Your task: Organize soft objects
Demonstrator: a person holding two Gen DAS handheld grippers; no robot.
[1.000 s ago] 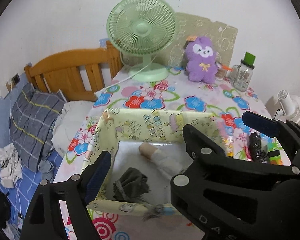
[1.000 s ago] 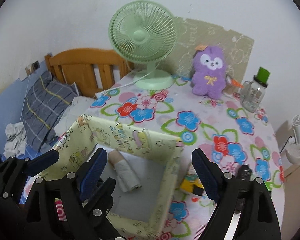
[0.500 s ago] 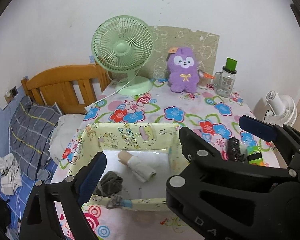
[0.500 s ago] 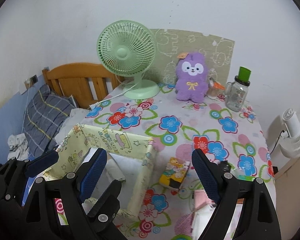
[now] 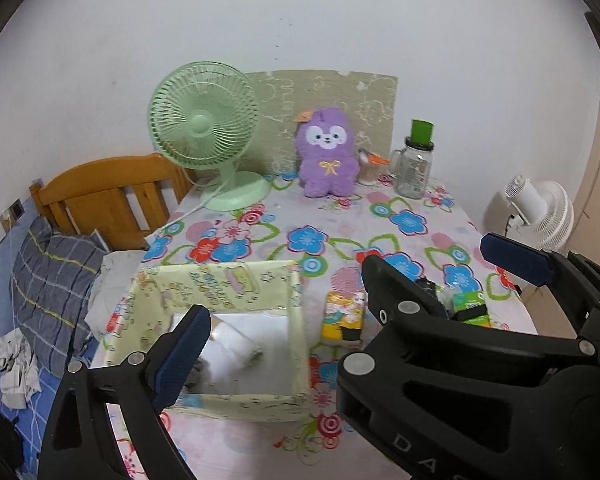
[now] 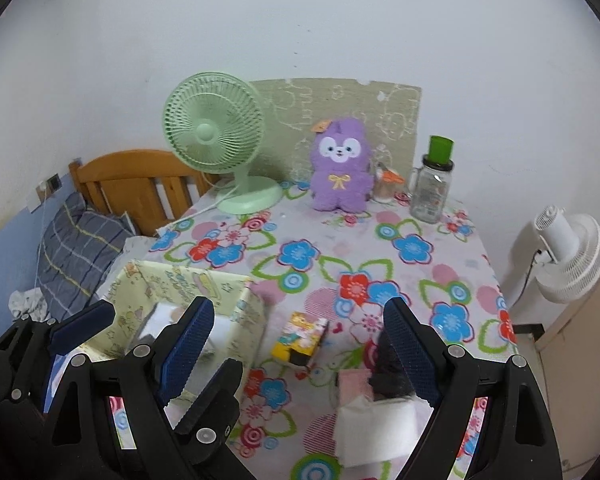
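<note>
Both hand-held grippers have drawn back and risen from the pale yellow fabric storage box (image 5: 220, 292), so more of the flower-patterned worktop (image 5: 340, 220) shows than a second ago. At the left, the left hand-held gripper (image 5: 340, 292) hangs over the box with jaws spread wide, nothing between them. Inside the box lie a rolled white cloth (image 5: 236, 344) and a dark grey bundle (image 5: 196, 374). Further right, the right hand-held gripper (image 6: 296, 344) stands apart too, empty, above a yellow carton (image 6: 298, 340) and a white folded cloth (image 6: 376, 420). A purple plush toy (image 6: 340, 164) sits upright at the back.
</note>
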